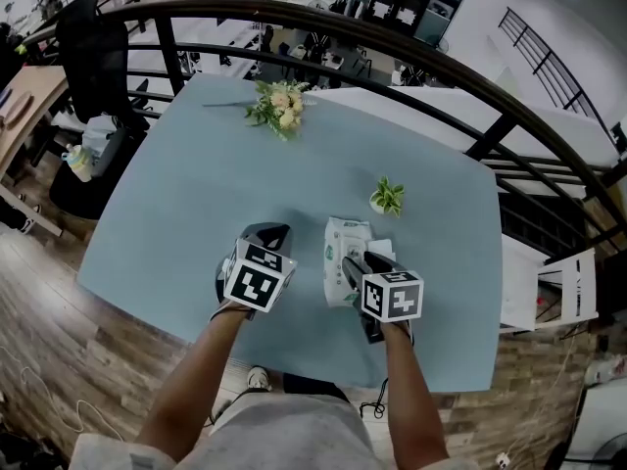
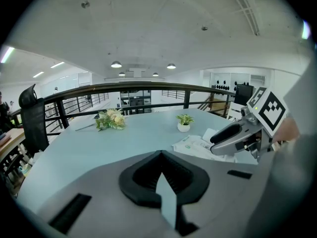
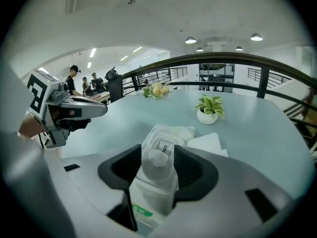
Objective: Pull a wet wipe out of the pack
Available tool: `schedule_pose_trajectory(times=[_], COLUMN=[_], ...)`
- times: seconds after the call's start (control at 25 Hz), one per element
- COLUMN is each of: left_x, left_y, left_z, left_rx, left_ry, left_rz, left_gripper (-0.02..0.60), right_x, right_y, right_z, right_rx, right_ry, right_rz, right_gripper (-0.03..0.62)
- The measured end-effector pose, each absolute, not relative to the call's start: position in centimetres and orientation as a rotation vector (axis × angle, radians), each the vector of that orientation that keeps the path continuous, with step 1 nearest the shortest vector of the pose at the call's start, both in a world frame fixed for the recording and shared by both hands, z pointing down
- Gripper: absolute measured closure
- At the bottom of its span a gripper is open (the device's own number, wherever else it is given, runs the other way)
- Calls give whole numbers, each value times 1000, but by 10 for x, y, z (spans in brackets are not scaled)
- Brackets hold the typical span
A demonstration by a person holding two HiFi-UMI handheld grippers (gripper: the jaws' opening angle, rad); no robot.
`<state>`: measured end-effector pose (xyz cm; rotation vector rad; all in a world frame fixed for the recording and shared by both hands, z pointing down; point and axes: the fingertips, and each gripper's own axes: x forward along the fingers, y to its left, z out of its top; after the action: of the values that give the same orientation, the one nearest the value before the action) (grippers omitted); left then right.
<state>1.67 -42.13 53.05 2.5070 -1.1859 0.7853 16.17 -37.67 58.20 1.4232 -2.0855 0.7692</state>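
on the pale blue surface (image 1: pixel 196 194), near its front edge, the wipe pack (image 1: pixel 343 241) lies flat under the right gripper (image 3: pixel 158 151). its fingers stand apart on either side of a white wipe (image 3: pixel 157 163) that pokes up from the pack, not yet pinching it as far as i can tell. the left gripper (image 1: pixel 270 235) hangs just beside the pack, fingers clenched on nothing. i judge the pull not yet begun: gripping the wipe and drawing it free remain.

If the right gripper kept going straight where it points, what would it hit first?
Most likely the white wipe tuft poking from the wet wipe pack, between the right gripper's open jaws.
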Motion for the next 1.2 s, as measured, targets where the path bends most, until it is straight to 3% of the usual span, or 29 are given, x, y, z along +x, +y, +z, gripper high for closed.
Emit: schedule_pose_trajectory(times=[0.48, 0.76, 0.92, 1.2], left_x=[14, 14, 11, 11], left_y=[-417, -417, -416, -418], left_z=[536, 535, 537, 533], left_rx=[2488, 2504, 2494, 2501], left_ry=[-1170, -1171, -1173, -1170], left_rz=[807, 820, 824, 815], left_gripper=[588, 588, 588, 588], right_x=[160, 160, 161, 163], right_y=[-374, -374, -375, -376], right_z=[581, 581, 583, 584], right_rx=[1433, 1430, 1441, 1453], right_ry=[-2096, -2090, -2068, -2045], right_rz=[796, 801, 787, 780], right_gripper=[462, 468, 531, 569])
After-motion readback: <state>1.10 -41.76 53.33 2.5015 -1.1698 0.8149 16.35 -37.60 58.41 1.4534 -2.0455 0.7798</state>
